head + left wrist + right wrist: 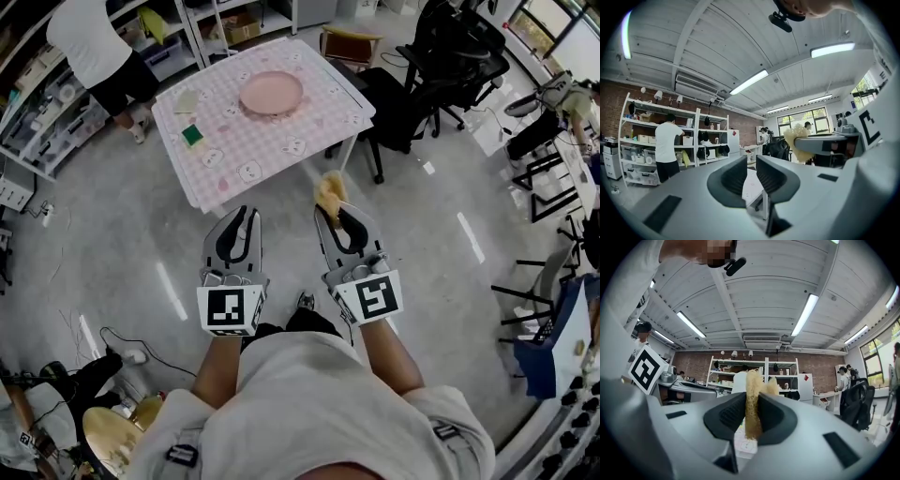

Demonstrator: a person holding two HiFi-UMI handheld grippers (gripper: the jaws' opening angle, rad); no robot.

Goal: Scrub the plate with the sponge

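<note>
Well short of the pink plate (271, 92), the right gripper (333, 214) pinches the yellow sponge (329, 190) ready for scrubbing, while the left gripper (246, 218) hangs empty, jaws narrowly apart.

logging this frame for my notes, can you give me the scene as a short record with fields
left gripper: jaws narrowly apart, nothing between them
right gripper: jaws shut on the yellow sponge
plate: pink, empty, lying on the table
table: pink checked cloth, ahead of the person; both grippers held short of it
scrubbing: not yet begun, sponge and plate apart
</note>
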